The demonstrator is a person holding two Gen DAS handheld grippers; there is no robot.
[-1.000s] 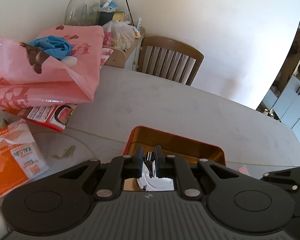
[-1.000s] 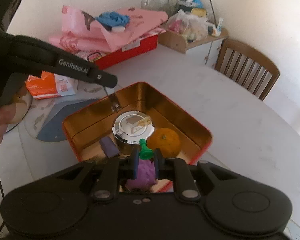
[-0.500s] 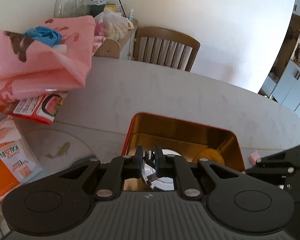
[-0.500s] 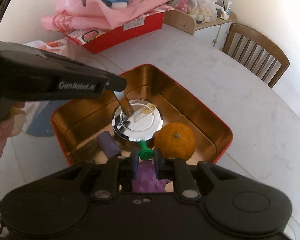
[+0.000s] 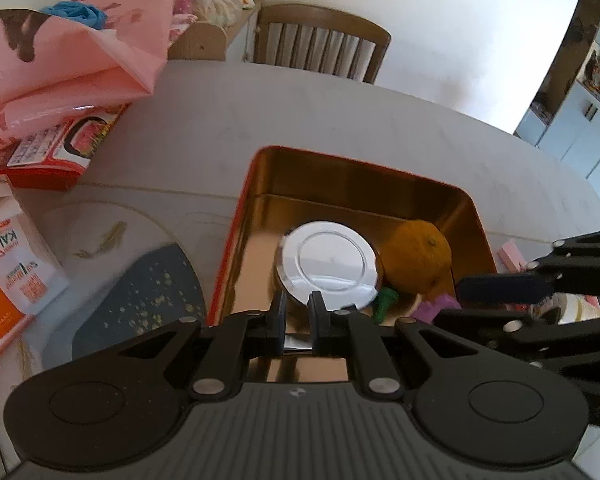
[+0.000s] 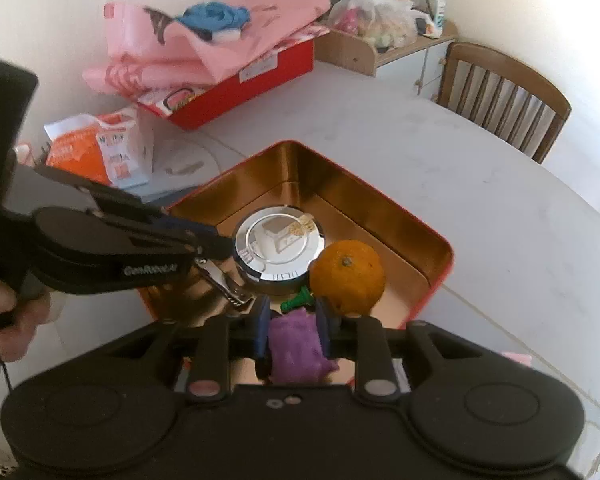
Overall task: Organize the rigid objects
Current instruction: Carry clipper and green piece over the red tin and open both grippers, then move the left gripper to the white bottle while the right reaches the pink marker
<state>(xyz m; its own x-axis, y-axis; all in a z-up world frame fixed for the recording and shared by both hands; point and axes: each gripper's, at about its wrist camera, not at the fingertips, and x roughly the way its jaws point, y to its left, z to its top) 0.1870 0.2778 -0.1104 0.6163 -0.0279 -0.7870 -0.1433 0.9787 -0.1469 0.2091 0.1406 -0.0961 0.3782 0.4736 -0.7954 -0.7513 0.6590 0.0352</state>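
Two grippers are seen over one red tin (image 6: 436, 264) with a gold inside, set on a pale table (image 6: 480, 184). At the far left of the right wrist view, one hand (image 6: 8, 316) is wrapped around the handle of the left gripper (image 6: 216, 246), whose fingers are nearly together over the tin's left part; a metal clip (image 6: 226, 286) hangs just below their tips, but whether it is gripped cannot be told. In the left wrist view the left gripper (image 5: 297, 312) shows only a narrow gap between its fingers, with a sliver of metal low between them. Inside the tin, four things are counted: one round chrome lid (image 6: 279, 242) at the middle, one green peg (image 6: 298, 300) just in front of it, one orange (image 6: 346, 278) touching the lid's right side, and one purple toy (image 6: 298, 346) at the near edge. The right gripper (image 6: 292, 330) is clamped on the purple toy, with one finger pressed to each side of it. Behind the tin, one orange-and-white packet (image 6: 100, 148) lies at the left, one red box (image 6: 240, 88) under one pink bag (image 6: 204, 48) is seen farther back, and one wooden chair (image 6: 504, 96) stands at the right.
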